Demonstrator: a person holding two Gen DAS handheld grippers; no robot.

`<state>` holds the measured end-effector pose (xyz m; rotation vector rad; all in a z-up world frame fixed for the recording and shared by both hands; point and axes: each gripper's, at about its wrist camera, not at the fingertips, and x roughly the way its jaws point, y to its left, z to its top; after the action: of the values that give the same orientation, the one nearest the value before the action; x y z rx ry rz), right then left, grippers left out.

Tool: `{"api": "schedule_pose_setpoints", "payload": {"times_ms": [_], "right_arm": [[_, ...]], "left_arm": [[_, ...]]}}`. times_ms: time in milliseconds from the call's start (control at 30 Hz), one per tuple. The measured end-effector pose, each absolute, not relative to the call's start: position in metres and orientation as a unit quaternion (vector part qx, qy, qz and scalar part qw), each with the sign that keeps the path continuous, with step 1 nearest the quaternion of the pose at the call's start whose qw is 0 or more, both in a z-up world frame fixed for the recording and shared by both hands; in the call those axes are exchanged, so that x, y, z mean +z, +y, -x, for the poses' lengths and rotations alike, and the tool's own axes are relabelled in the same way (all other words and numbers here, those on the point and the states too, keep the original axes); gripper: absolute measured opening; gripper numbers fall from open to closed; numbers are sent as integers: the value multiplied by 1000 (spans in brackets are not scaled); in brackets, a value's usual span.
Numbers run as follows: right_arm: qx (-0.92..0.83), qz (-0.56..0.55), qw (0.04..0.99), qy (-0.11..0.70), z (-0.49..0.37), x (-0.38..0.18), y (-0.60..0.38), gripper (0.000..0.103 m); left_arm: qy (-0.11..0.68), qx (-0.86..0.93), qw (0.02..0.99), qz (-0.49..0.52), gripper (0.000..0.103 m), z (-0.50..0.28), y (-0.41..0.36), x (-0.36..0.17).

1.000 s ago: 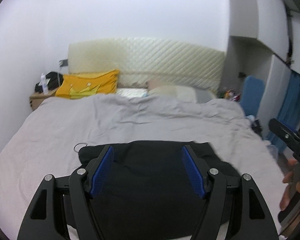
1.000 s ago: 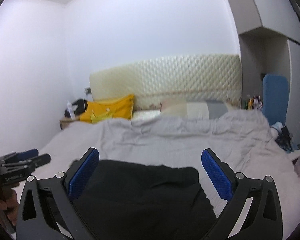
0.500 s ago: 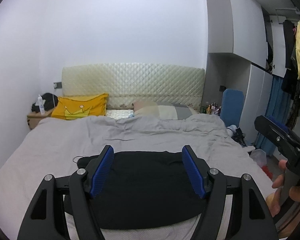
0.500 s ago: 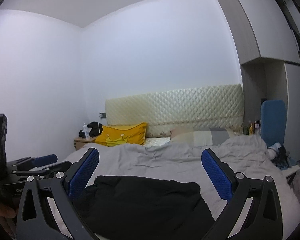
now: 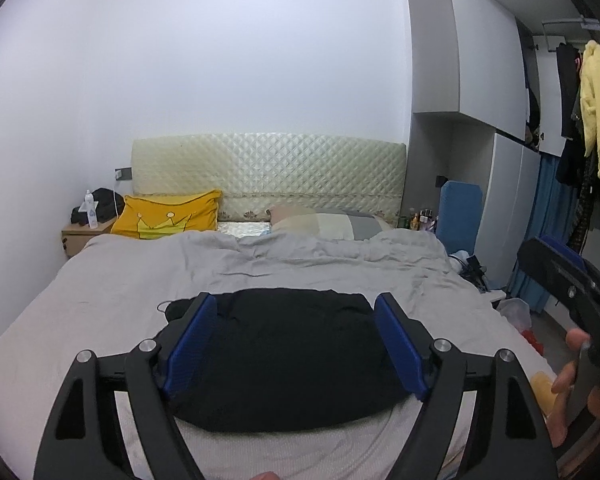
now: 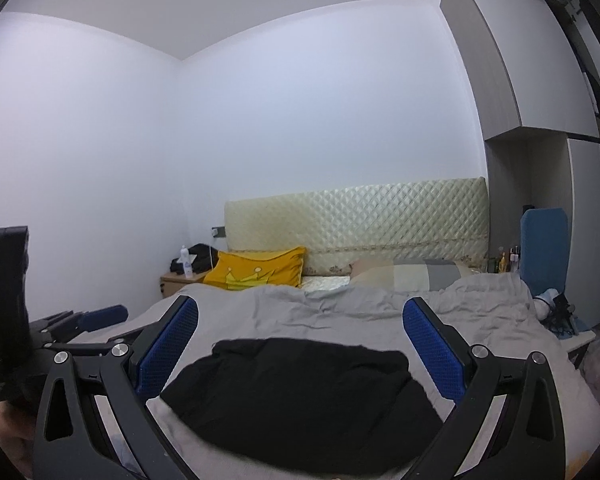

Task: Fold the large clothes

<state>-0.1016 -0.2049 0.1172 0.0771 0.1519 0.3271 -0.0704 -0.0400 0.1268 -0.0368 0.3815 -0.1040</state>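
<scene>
A black garment (image 5: 288,356) lies folded in a rough rectangle on the near part of the grey bed (image 5: 100,292); it also shows in the right wrist view (image 6: 300,396). My left gripper (image 5: 296,344) is open and empty, held above and in front of the garment. My right gripper (image 6: 300,348) is open and empty, also raised clear of the garment. The right gripper shows at the right edge of the left wrist view (image 5: 572,292), and the left gripper at the left edge of the right wrist view (image 6: 60,328).
A yellow crown pillow (image 5: 168,220) and a grey striped pillow (image 5: 324,226) lie by the quilted headboard (image 5: 268,172). A wooden nightstand (image 5: 80,236) stands at the left. White wardrobes (image 5: 496,200), hanging clothes (image 5: 596,108) and floor clutter (image 5: 516,308) are on the right.
Both grippers have lifted and drawn back from the garment, so more wall and ceiling shows. The garment stays flat on the bed. Both stay open.
</scene>
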Motion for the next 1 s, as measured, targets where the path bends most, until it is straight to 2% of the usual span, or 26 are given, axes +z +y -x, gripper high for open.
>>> {"api": "schedule_pose_setpoints", "payload": {"times_ms": [133,300,1000], "right_arm": [[147,-24,985,88,114,105,-194,103],[145,-58,981,115,119,82,-197,103],[99,-61,977,176,105,20,-199,103]], "left_arm": [[196,-47,979,13,82,80,-33,119],[207,-44,977,15,82,82,-25,105],[272,-45,961,20,82,41,-10,47]]}}
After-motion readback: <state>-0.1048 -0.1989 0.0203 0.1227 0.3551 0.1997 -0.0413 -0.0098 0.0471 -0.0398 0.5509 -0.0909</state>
